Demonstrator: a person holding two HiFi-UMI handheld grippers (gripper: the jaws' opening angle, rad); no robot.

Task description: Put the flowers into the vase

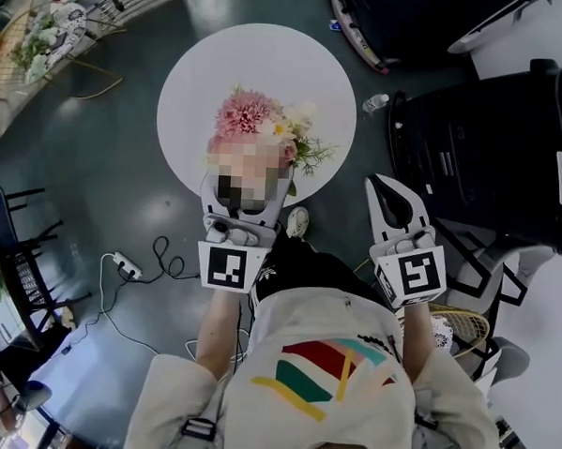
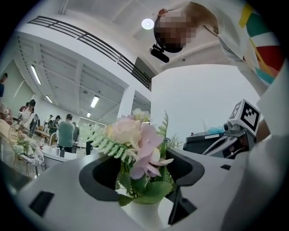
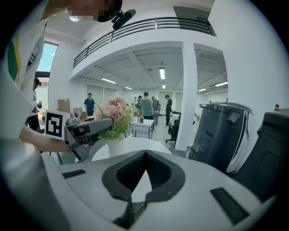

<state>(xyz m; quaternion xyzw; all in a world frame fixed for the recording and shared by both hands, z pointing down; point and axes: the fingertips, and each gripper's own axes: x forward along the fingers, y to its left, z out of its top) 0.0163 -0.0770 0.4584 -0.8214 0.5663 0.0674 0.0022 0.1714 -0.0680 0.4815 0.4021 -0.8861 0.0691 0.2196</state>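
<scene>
1. Flowers (image 1: 258, 122), pink, cream and white with green fern sprigs, stood upright in a white vase (image 2: 143, 216) on the round white table (image 1: 199, 78), toward the table's edge nearest the person.
2. Over that near edge of the table the left gripper (image 1: 248, 184) reached in roughly level. Its jaws stood apart on either side of the bouquet.
3. Leaves and blooms rose between the left pads, with a dark gap showing on each side. The pads pressed on nothing, and the vase neck sat low between them.
4. Off the table, just beyond its near right rim, the right gripper (image 1: 385, 182) hung over the grey floor (image 1: 96, 162), tilted downward.
5. Its jaws met at the tips and were closed on nothing. Only a sliver of the table top showed through the hollow between the pads.
6. Seen from the right gripper view, the vase stood on the table's left part, with the left gripper's marker cube (image 3: 54, 125) beside it.
7. A black machine (image 1: 492, 145) stood clear of the table on its right. A white power strip (image 1: 127, 265) with its cable lay on the floor off the table's near left side.
8. Several people (image 2: 67, 133) stood far beyond the table in the open hall.
</scene>
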